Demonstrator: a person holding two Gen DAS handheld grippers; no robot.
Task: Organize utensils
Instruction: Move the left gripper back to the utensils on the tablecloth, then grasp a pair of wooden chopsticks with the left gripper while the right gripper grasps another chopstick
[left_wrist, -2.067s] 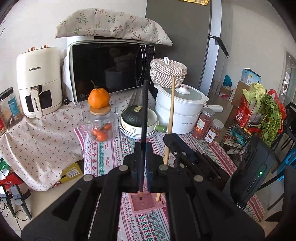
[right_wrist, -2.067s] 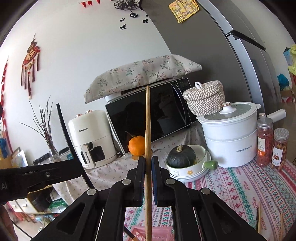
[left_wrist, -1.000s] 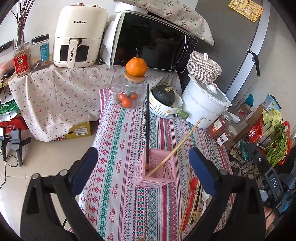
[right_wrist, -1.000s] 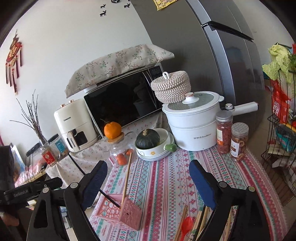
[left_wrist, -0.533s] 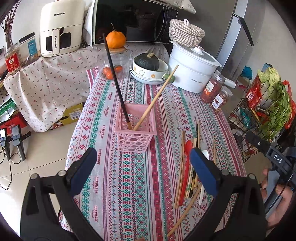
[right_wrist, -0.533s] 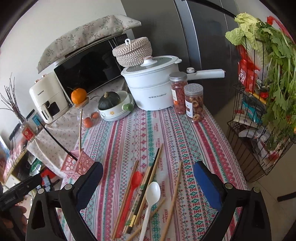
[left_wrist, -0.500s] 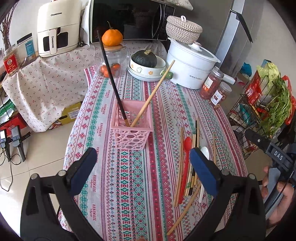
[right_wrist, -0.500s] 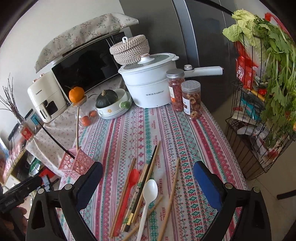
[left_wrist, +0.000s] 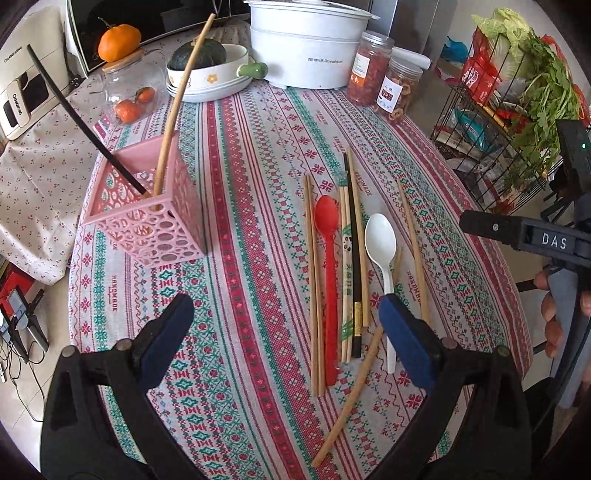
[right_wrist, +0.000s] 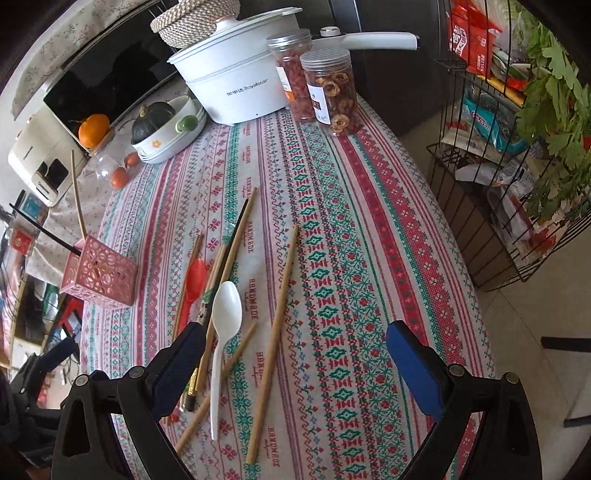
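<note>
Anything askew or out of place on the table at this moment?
The pink holder looks tipped, leaning to one side rather than sitting flat, with a black chopstick and a wooden chopstick sticking out at splayed angles. One loose chopstick lies diagonally across the otherwise roughly parallel pile beside the white spoon.

I read "Royalstar" on the side of the white pot (right_wrist: 236, 88), after some characters too small to make out. The striped tablecloth (right_wrist: 332, 258) carries "HANDMADE" woven in repeatedly along its bands. The cream air fryer (left_wrist: 22, 92) shows "CHANGHONG" near its top and again down its handle. The black bar of the right tool (left_wrist: 524, 236), seen from my left wrist view, reads "DAS". The jar (left_wrist: 397, 88) labels and the chopstick sleeve (left_wrist: 347, 273) print stay illegible.
</note>
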